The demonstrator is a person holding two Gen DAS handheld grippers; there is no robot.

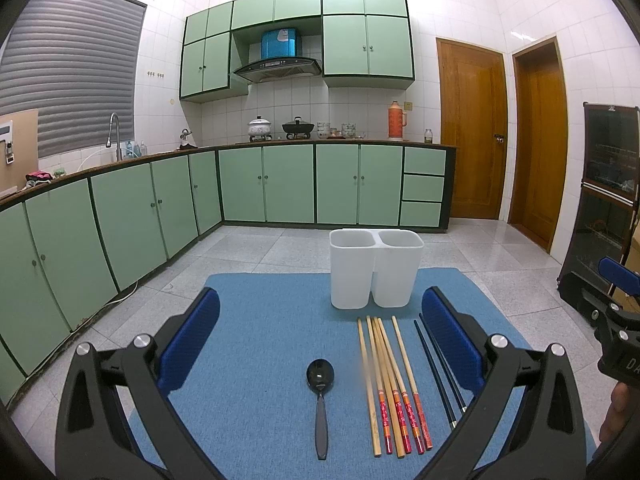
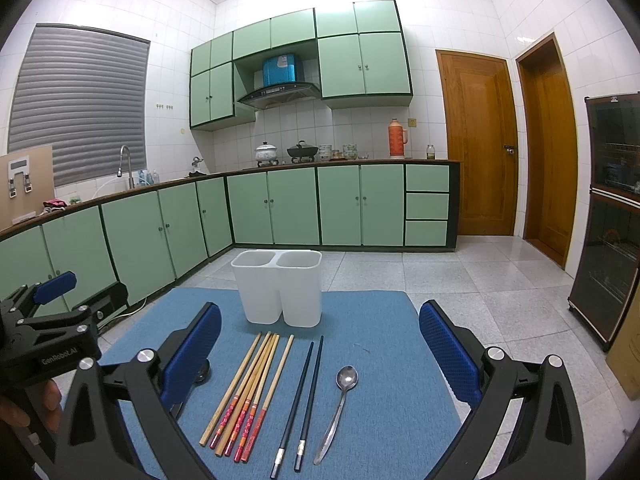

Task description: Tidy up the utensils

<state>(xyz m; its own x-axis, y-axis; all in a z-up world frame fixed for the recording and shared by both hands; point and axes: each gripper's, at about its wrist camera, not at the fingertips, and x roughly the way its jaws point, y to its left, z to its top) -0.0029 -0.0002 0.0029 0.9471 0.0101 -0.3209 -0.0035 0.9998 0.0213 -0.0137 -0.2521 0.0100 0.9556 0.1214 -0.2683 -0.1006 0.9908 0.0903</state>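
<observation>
Blue mat [image 2: 380, 360] holds every utensil just before the empty white caddy [image 2: 280, 288], nothing sorted yet (both compartments bare), left gripper [image 1: 320, 332] and right gripper [image 2: 320, 344] both spread wide, so the next move calls for closing on the wooden chopsticks [image 2: 248, 392].

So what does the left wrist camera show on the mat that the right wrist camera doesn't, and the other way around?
Only the left wrist view shows the whole black spoon; in the right wrist view a finger hides nearly all of it. Only the right wrist view shows the metal spoon. Both show the white two-compartment holder, the wooden chopsticks, the black chopsticks and the blue mat. Both hand-held grippers, left and right, are open.
</observation>
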